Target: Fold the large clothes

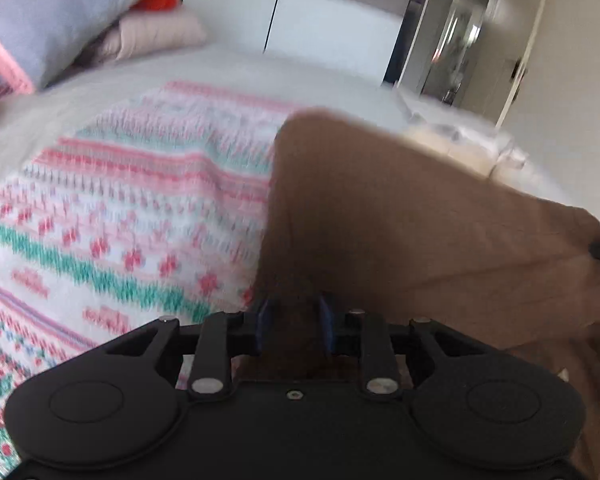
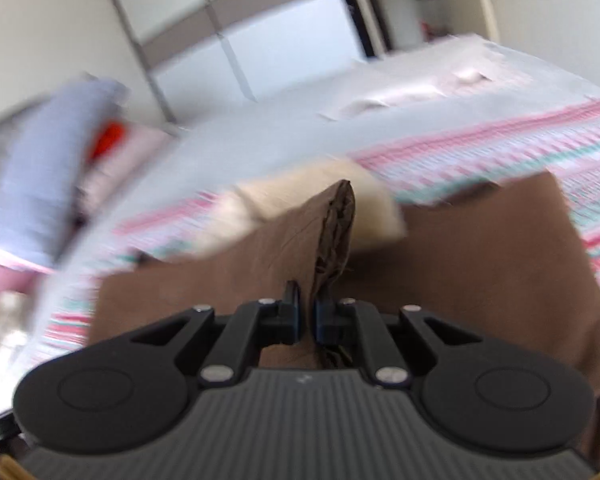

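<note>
A large brown garment (image 1: 400,220) lies spread over a bed blanket knitted in pink, white and green (image 1: 120,220). My left gripper (image 1: 296,320) has its blue pads closed on the garment's near edge, with brown cloth filling the gap between them. In the right wrist view the same brown garment (image 2: 480,260) covers the blanket (image 2: 500,148). My right gripper (image 2: 308,312) is shut on a pinched ridge of it, which stands up in a crumpled fold ahead of the fingers. Both views are blurred.
A cream cloth (image 2: 300,196) lies just beyond the brown garment. A pile with lavender fabric (image 1: 52,12), a folded pink piece (image 1: 156,36) and something orange sits at the bed's far left. White wardrobe doors (image 1: 320,12) and a doorway (image 1: 460,40) stand behind the bed.
</note>
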